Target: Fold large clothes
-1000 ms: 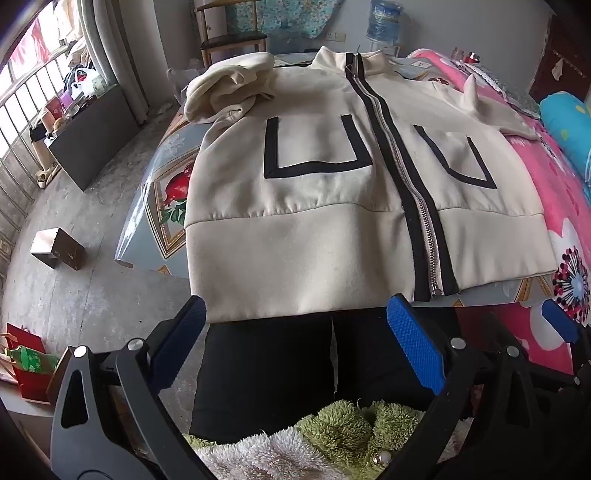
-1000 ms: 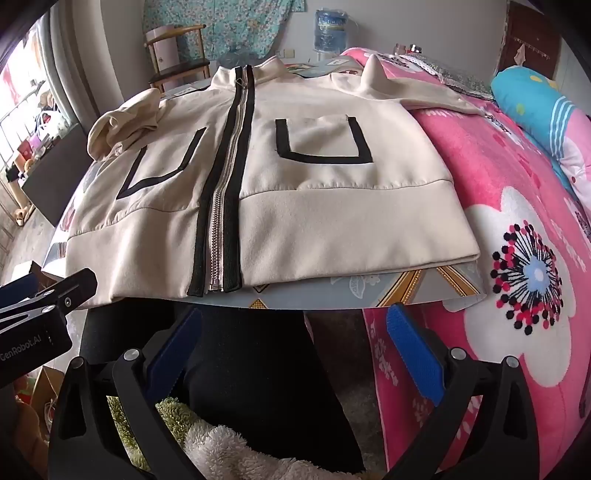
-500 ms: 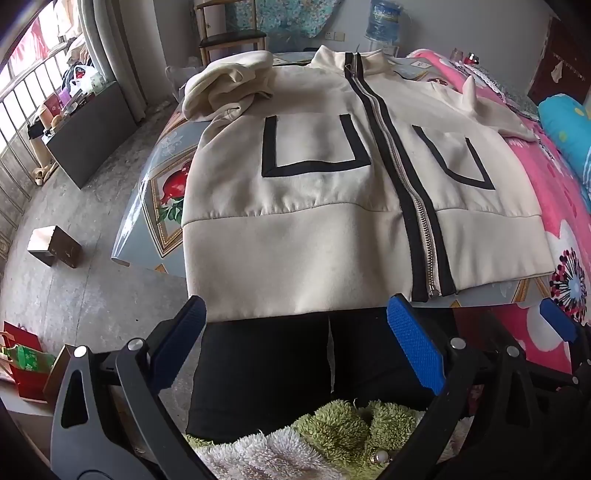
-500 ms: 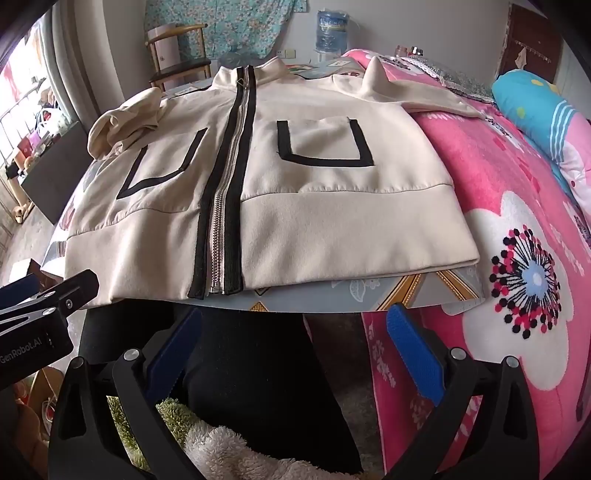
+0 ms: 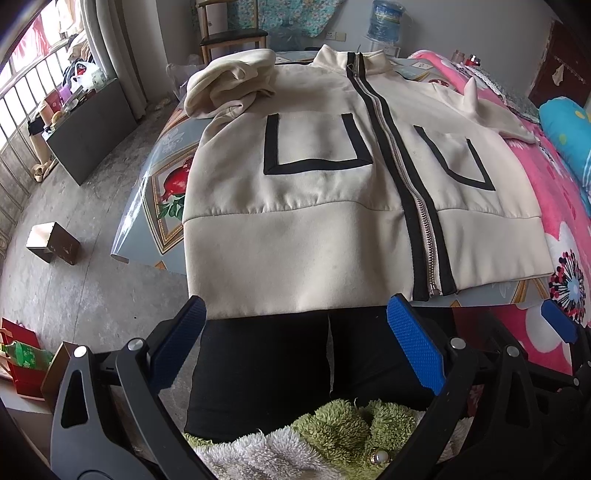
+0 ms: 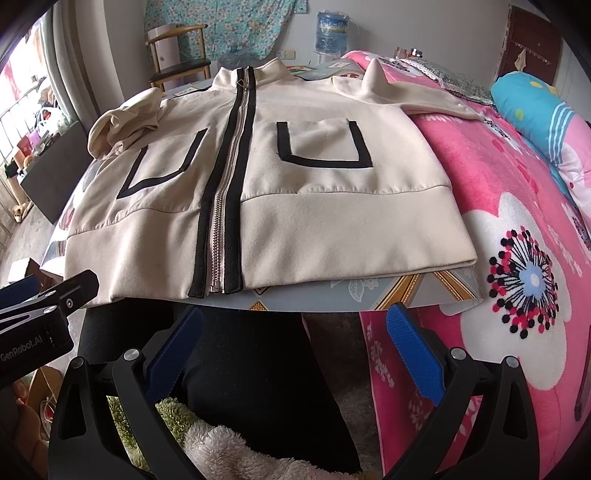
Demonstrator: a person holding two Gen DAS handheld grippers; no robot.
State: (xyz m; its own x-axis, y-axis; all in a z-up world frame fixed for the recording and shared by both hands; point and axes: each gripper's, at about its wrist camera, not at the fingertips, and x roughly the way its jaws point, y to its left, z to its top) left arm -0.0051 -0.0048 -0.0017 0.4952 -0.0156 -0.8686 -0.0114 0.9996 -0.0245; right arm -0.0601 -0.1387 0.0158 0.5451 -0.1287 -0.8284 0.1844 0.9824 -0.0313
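Observation:
A cream zip-up jacket (image 5: 314,206) (image 6: 295,184) with black trim and two black-outlined pockets lies flat, front up, on a table, hem toward me. Its zipper (image 5: 417,206) is closed. One sleeve (image 5: 229,81) is bunched at the far left; the other sleeve (image 6: 417,96) stretches right onto the pink bedding. My left gripper (image 5: 295,317) hovers open just before the hem's left half, holding nothing. My right gripper (image 6: 295,325) is open before the hem's right half, below the table edge. The left gripper's side (image 6: 44,302) shows at left in the right wrist view.
The table (image 5: 155,206) wears a glossy patterned cover. A pink floral blanket (image 6: 517,240) and blue pillow (image 6: 546,110) lie to the right. A person's black trousers (image 5: 266,369) and fuzzy green-white top (image 5: 332,435) are below the grippers. A wooden chair (image 6: 177,55), water bottle (image 6: 332,29) and cardboard box (image 5: 51,243) stand around.
Both views have drifted very slightly; the jacket sits a touch lower in the right wrist frame. Grippers stay open and the jacket has not moved.

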